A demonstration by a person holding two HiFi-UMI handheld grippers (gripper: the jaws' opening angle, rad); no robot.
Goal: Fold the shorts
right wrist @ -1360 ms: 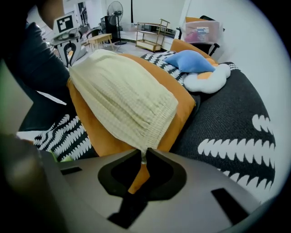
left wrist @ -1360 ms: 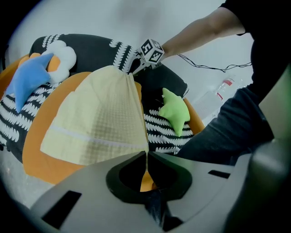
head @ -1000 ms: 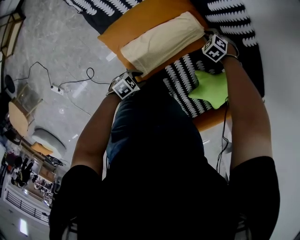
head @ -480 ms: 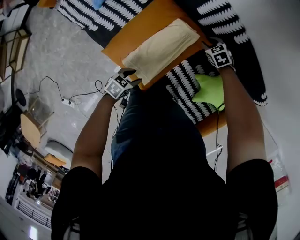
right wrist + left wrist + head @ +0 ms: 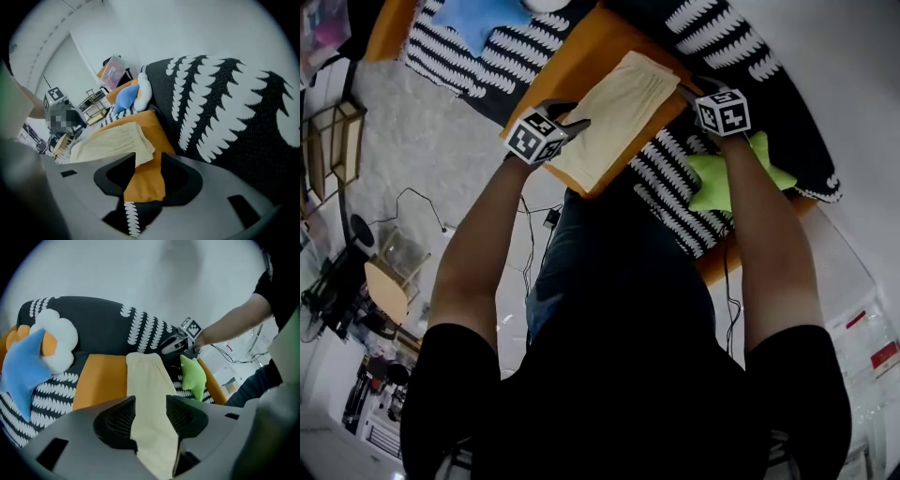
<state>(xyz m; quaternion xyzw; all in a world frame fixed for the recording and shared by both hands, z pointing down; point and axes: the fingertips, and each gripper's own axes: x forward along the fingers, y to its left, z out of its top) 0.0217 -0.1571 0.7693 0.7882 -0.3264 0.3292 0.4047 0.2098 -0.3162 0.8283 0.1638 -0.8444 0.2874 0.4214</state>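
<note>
Two tools spread, pinching nothing (jaws of both just been opening): left tool (image 5: 150, 409) over one end of the pale yellow shorts (image 5: 619, 108), right tool (image 5: 149, 164) just beside the other end. Folded into a narrow strip, lying on the orange cushion (image 5: 98, 380) on the patterned sofa (image 5: 93, 319).

cream shorts (image 5: 614, 114), folded, flat on orange cushion (image 5: 581, 52)

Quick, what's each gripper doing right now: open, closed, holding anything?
Left gripper: open, jaws just opened; the folded pale yellow fabric shorts lie between them, ungripped.
Right gripper: open, jaws just opened, nothing gripped, over the orange cushion.
</note>
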